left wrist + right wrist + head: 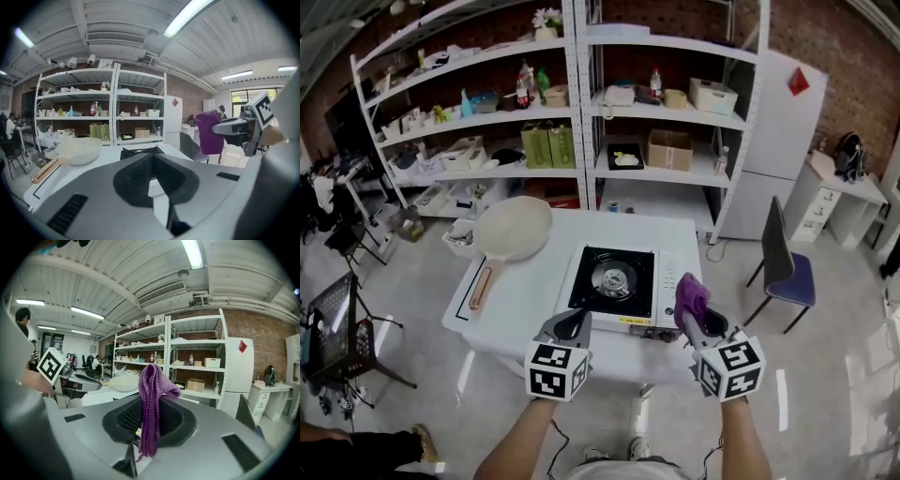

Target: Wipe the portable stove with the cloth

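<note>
One stove (614, 281) sits on one white table (520, 305), with one pan (512, 230) at its 10 o'clock and one purple cloth (689, 294) at its 4 o'clock. Two grippers flank the near edge: the left gripper (572, 324) at 7 o'clock, the right gripper (693, 315) at 5 o'clock. Two shelf units (487, 120) stand at 12 o'clock, holding two green boxes (536, 148) and one cardboard box (669, 150). One fridge (778, 131) stands at 1 o'clock, one desk (844, 184) at 2 o'clock and one chair (787, 267) at 3 o'clock.
</note>
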Demonstrator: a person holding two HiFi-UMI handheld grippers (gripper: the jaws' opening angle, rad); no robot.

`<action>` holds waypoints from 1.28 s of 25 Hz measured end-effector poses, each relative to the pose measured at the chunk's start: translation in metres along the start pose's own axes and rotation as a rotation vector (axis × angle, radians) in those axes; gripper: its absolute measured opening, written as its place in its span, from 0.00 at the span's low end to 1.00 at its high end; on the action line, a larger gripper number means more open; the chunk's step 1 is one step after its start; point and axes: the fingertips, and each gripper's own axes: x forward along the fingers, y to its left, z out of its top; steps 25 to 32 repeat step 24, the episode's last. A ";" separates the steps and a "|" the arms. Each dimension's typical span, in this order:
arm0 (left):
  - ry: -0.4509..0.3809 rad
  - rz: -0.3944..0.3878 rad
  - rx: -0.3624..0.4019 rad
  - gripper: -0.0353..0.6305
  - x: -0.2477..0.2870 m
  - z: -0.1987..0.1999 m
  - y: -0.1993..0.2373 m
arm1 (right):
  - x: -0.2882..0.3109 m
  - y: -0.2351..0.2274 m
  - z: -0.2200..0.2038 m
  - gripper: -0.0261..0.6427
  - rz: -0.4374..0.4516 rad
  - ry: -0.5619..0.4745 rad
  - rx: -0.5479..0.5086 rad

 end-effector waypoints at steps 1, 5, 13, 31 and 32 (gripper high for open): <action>-0.001 0.003 0.001 0.06 0.001 0.002 -0.002 | -0.003 -0.003 -0.001 0.13 -0.006 -0.001 0.005; 0.001 0.008 0.009 0.06 0.004 0.004 -0.014 | -0.009 -0.010 -0.009 0.13 -0.012 -0.002 0.021; 0.017 0.016 0.015 0.06 0.003 0.003 -0.022 | -0.012 -0.010 -0.009 0.13 0.016 -0.011 0.034; 0.019 0.010 0.021 0.06 0.002 -0.001 -0.035 | -0.014 -0.004 -0.015 0.13 0.047 -0.014 0.028; 0.019 0.010 0.021 0.06 0.002 -0.001 -0.035 | -0.014 -0.004 -0.015 0.13 0.047 -0.014 0.028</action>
